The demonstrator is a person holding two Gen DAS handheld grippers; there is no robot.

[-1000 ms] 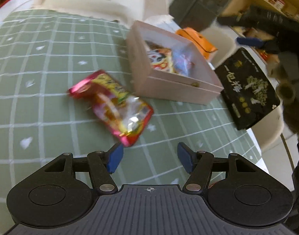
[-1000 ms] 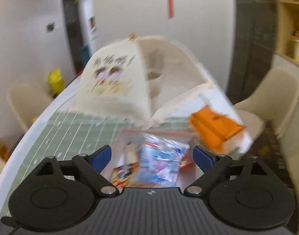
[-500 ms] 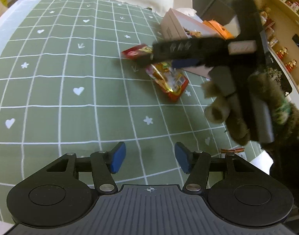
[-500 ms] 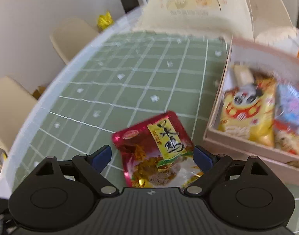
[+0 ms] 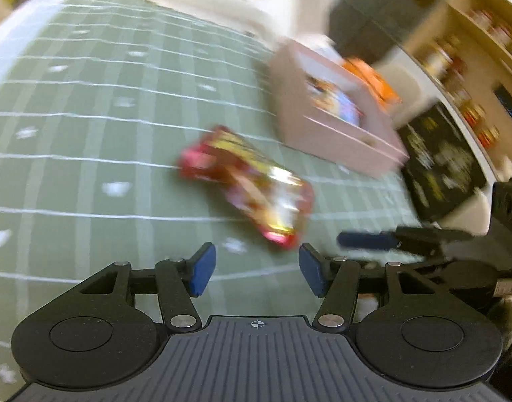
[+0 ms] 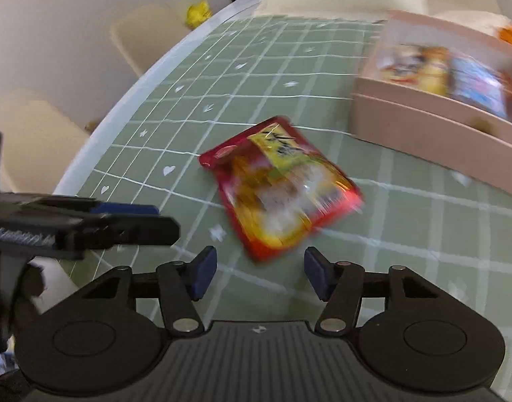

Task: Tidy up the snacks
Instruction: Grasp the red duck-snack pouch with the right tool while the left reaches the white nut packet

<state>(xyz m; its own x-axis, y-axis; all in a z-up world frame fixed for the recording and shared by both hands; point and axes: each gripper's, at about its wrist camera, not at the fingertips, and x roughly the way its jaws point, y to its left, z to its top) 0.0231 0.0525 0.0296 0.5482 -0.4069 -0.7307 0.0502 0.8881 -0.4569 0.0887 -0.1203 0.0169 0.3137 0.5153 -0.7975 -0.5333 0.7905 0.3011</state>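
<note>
Snack packet: I see a flat red foil pouch (image 6: 282, 189) with a yellow label band carrying dark characters, and a glossy clear patch that catches the light; motion blur smears the print.
Packet position: it lies flat on the green grid tablecloth (image 6: 256, 77), corner toward me, just ahead of my right gripper (image 6: 260, 274) and well short of the box.
Left view of packet: the same pouch (image 5: 252, 186) sits ahead and slightly right of my left gripper (image 5: 257, 273), resting on the cloth (image 5: 88, 134).
Right fingers: closing as I watch, yet apart and empty; the packet's near corner lies beyond the blue pads (image 6: 202, 273), untouched.
Left fingers: parted, nothing between the pads (image 5: 202, 269).
Box: a pale pink open box (image 6: 433, 127) stands right of the pouch, already holding a yellow snack bag (image 6: 417, 67) and a blue one (image 6: 477, 83).
Other items: a black packet (image 5: 440, 160) overhangs the table edge beside the box (image 5: 336, 124); something orange (image 5: 370, 80) lies behind it.
</note>
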